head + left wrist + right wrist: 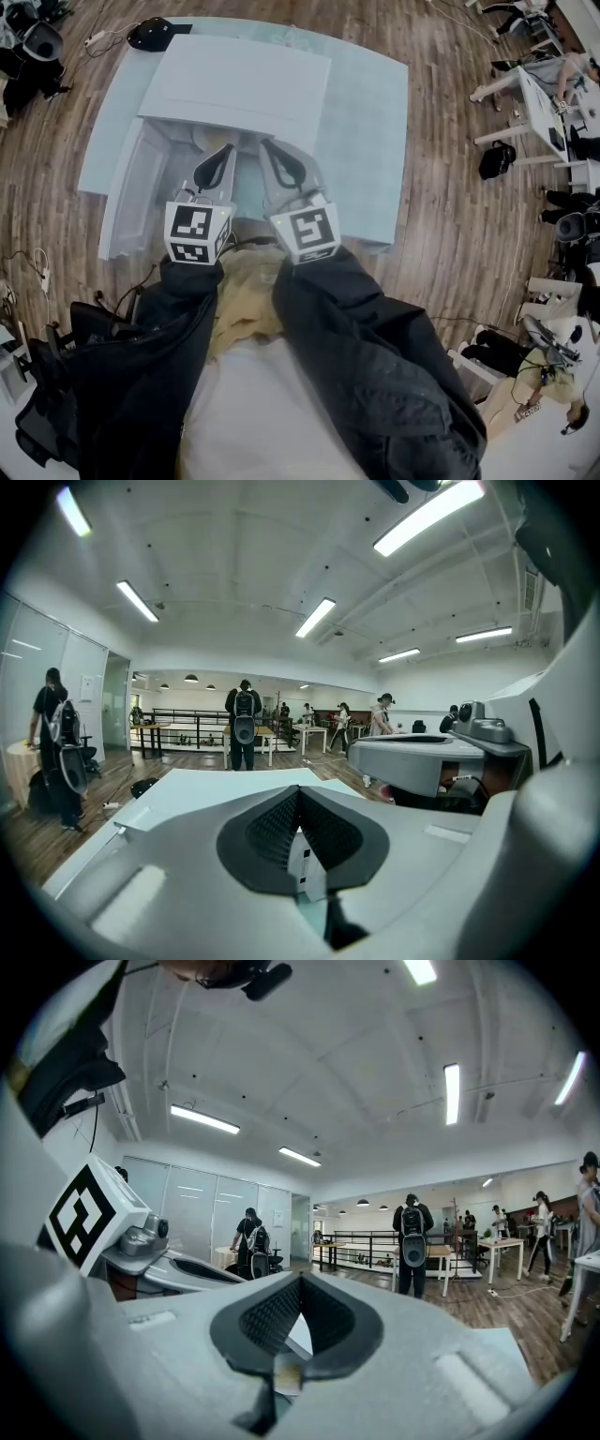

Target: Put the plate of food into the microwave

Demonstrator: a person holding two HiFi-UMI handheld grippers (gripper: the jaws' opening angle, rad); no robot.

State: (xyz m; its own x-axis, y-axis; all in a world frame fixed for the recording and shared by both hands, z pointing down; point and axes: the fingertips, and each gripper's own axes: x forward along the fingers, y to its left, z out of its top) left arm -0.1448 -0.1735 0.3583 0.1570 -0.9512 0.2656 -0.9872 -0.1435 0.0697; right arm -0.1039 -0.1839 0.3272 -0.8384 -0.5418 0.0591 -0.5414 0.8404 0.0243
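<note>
The white microwave (239, 80) stands on a pale blue table (370, 122), and its door (127, 197) hangs open to the left. Both grippers are side by side in front of the opening, pointing into it. The left gripper (228, 150) has its jaws together at the tips, with nothing gripped; in the left gripper view its pads (272, 827) meet above the microwave's white top (206, 794). The right gripper (266, 144) is shut too, with its pads (272, 1316) touching. A pale rounded shape (204, 139) shows inside the opening; I cannot tell whether it is the plate.
A black object (150, 33) with a cable lies at the table's far left corner. A black bag (495, 159) sits on the wooden floor to the right, near white desks (534, 103). People stand farther off, among them one person (244, 724) with a backpack.
</note>
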